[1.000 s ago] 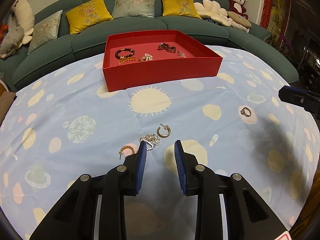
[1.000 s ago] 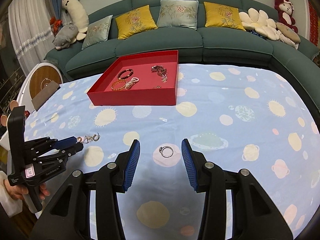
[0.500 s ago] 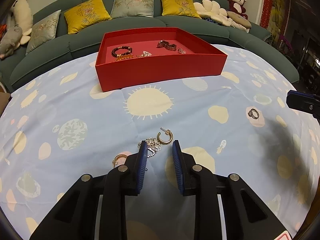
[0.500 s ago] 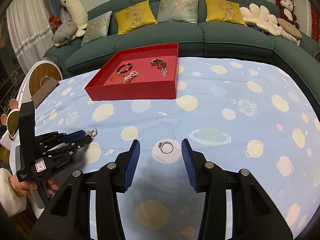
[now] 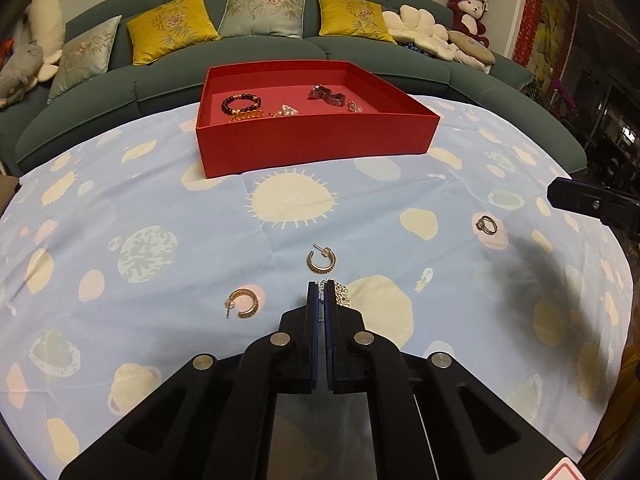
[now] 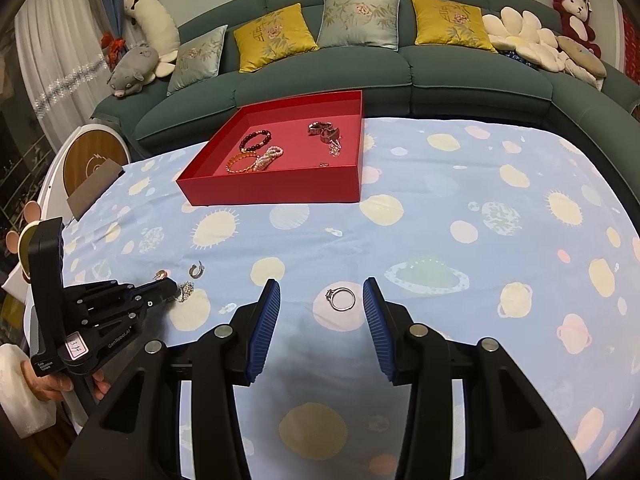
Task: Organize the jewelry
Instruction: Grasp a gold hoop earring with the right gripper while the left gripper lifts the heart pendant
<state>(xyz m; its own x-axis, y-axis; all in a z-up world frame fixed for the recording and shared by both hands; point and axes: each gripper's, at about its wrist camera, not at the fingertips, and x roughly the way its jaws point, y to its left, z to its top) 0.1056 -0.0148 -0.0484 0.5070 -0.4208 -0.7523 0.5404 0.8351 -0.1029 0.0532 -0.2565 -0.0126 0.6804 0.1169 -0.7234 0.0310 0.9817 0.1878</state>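
My left gripper (image 5: 320, 289) is shut on a silver chain piece (image 5: 339, 291) on the blue cloth; it also shows in the right wrist view (image 6: 170, 288) with the chain (image 6: 185, 291) at its tip. Two gold hoop earrings lie beside it, one ahead (image 5: 321, 261) and one to the left (image 5: 243, 303). My right gripper (image 6: 322, 304) is open, with a silver ring (image 6: 341, 298) on the cloth between its fingers; the ring also shows in the left wrist view (image 5: 486, 225). A red tray (image 5: 316, 142) at the far side holds several bracelets (image 5: 241, 103).
A green sofa (image 6: 360, 72) with cushions and plush toys curves behind the table. The table's right edge (image 5: 616, 280) is near the right gripper's body (image 5: 588, 200). A round white and wood object (image 6: 90, 160) stands at the left.
My left gripper has closed from open onto the silver chain piece and shifted slightly forward. The right gripper stays open around the ring, almost unmoved.
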